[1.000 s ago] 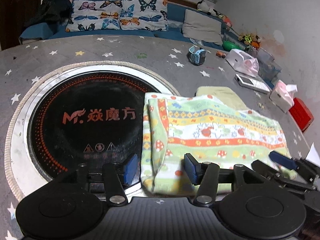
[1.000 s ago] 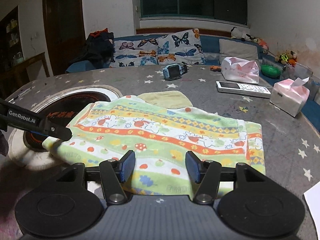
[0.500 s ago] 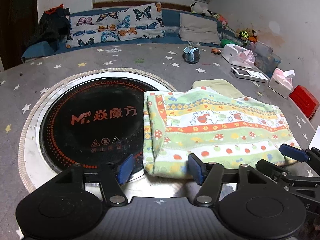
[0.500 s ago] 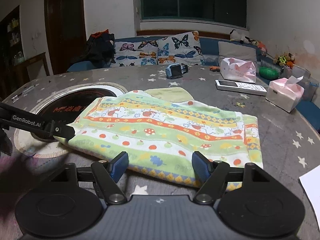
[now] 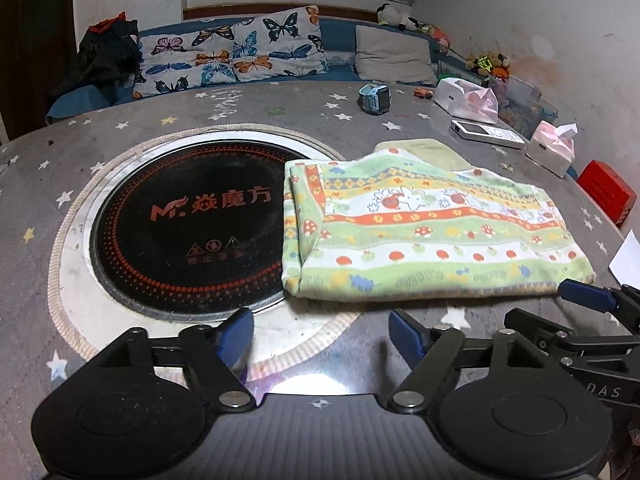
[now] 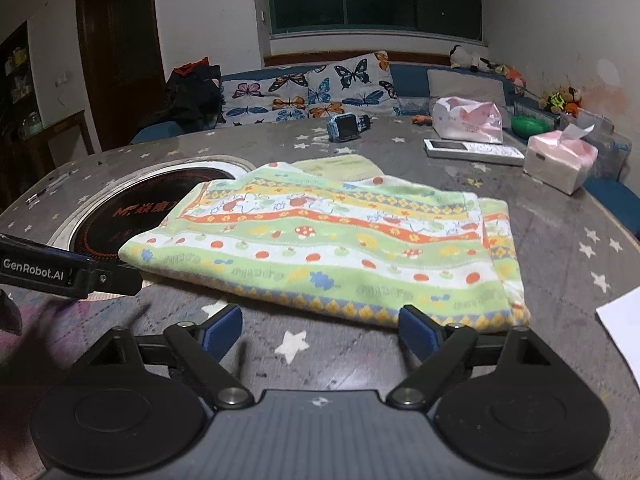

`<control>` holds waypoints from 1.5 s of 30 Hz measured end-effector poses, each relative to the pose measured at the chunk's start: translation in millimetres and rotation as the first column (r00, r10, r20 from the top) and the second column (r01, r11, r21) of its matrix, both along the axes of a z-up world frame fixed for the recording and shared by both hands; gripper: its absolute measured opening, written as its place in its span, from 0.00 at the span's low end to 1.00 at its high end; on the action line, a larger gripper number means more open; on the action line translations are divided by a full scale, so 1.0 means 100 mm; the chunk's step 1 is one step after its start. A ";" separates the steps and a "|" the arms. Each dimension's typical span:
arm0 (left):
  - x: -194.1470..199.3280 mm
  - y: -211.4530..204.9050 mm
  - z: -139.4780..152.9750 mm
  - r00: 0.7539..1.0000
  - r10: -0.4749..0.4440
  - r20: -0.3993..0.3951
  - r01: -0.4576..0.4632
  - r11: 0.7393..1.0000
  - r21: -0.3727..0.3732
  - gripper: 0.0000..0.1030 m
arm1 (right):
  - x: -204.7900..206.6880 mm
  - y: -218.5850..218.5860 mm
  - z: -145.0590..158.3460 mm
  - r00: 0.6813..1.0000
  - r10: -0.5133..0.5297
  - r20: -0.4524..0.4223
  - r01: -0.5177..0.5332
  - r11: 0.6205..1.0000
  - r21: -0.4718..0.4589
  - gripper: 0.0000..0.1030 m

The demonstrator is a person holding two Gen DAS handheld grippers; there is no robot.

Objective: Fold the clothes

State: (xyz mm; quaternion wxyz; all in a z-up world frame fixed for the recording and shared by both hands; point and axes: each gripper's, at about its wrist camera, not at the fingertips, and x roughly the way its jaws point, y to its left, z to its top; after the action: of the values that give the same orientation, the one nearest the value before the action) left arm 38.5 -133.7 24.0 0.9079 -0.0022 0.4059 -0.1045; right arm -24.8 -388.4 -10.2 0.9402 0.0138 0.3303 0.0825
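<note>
Both claws, left claw [image 5: 320,330] and right claw [image 6: 320,326], have just been spreading and hold nothing; the folded cloth [image 5: 432,236] lies released on the desk [image 5: 352,112], at twelve o'clock beyond the pads, probably one fold done.

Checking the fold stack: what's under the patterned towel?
A pale yellow-green cloth peeks out from under the patterned towel at its far edge. The towel's left end overlaps the cooktop rim. How far the cloth extends underneath is hidden.
</note>
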 end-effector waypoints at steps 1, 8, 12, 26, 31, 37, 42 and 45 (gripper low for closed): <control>-0.02 0.00 0.00 1.000 0.000 0.002 0.000 1.000 0.001 0.81 | -0.01 0.00 -0.01 1.000 -0.001 -0.004 0.001 1.000 0.003 0.89; -0.13 0.03 0.02 1.000 0.005 0.013 -0.004 1.000 -0.002 0.87 | -0.12 0.08 -0.01 1.000 -0.018 0.011 0.018 1.000 -0.020 0.98; -0.18 0.04 0.02 1.000 0.003 0.025 -0.004 1.000 0.013 0.92 | -0.18 0.13 0.01 1.000 -0.017 0.025 0.018 0.999 -0.044 1.00; -0.39 0.12 0.04 0.998 0.020 0.058 -0.021 0.999 0.026 1.00 | -0.36 0.22 0.01 0.998 -0.041 0.038 0.044 0.996 -0.082 1.00; -0.46 0.13 0.02 0.998 0.022 0.056 -0.024 0.999 0.032 1.00 | -0.42 0.23 0.02 0.998 -0.053 0.040 0.056 0.995 -0.083 1.00; -0.53 0.14 0.01 0.998 0.025 0.053 -0.026 0.999 0.027 1.00 | -0.45 0.24 0.01 0.997 -0.066 0.035 0.069 0.994 -0.086 1.00; -0.56 0.15 0.01 0.998 0.025 0.056 -0.027 0.999 0.029 1.00 | -0.46 0.24 0.01 0.997 -0.074 0.034 0.077 0.994 -0.083 1.00; -0.58 0.14 0.01 0.998 0.022 0.056 -0.024 0.999 0.032 1.00 | -0.47 0.24 0.00 0.997 -0.077 0.031 0.080 0.994 -0.077 1.00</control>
State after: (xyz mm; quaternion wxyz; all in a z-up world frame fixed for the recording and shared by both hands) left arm -19.4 -119.4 25.1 0.9200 0.0108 0.3819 -0.0875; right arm -71.7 -364.7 -9.9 0.9471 -0.0112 0.3191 0.0326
